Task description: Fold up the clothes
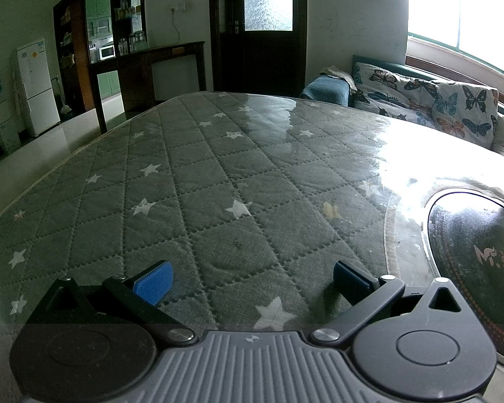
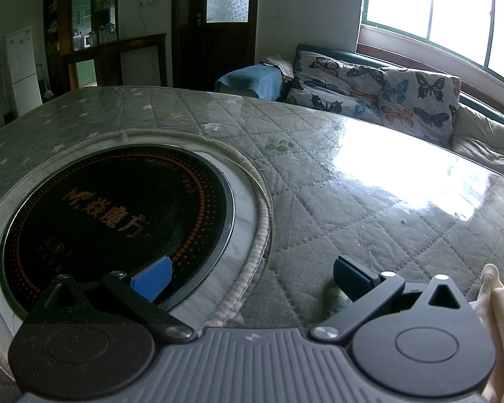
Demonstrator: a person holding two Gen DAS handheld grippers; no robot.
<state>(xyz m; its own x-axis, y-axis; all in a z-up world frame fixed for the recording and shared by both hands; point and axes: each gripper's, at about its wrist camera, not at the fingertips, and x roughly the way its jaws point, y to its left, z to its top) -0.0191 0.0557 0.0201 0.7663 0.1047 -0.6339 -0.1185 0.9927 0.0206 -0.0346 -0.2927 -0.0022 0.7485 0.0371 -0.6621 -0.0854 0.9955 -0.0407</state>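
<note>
My left gripper (image 1: 250, 280) is open just above the grey quilted, star-printed table cover (image 1: 218, 174), with nothing between its blue pads. My right gripper (image 2: 250, 277) is open too, hovering over the edge of the round black cooktop (image 2: 117, 208) set in the table, and it holds nothing. A pale cream cloth (image 2: 500, 322) shows at the right edge of the right wrist view, beside the right gripper and apart from its fingers. Most of that cloth is cut off by the frame. No garment shows in the left wrist view.
A clear shiny sheet covers the quilted cover (image 2: 369, 201). The cooktop (image 1: 480, 262) lies right of the left gripper. A sofa with butterfly cushions (image 2: 379, 90) and a blue towel (image 2: 252, 80) stands behind the table under a window. A dark shelf, door and white fridge (image 1: 37, 84) line the far wall.
</note>
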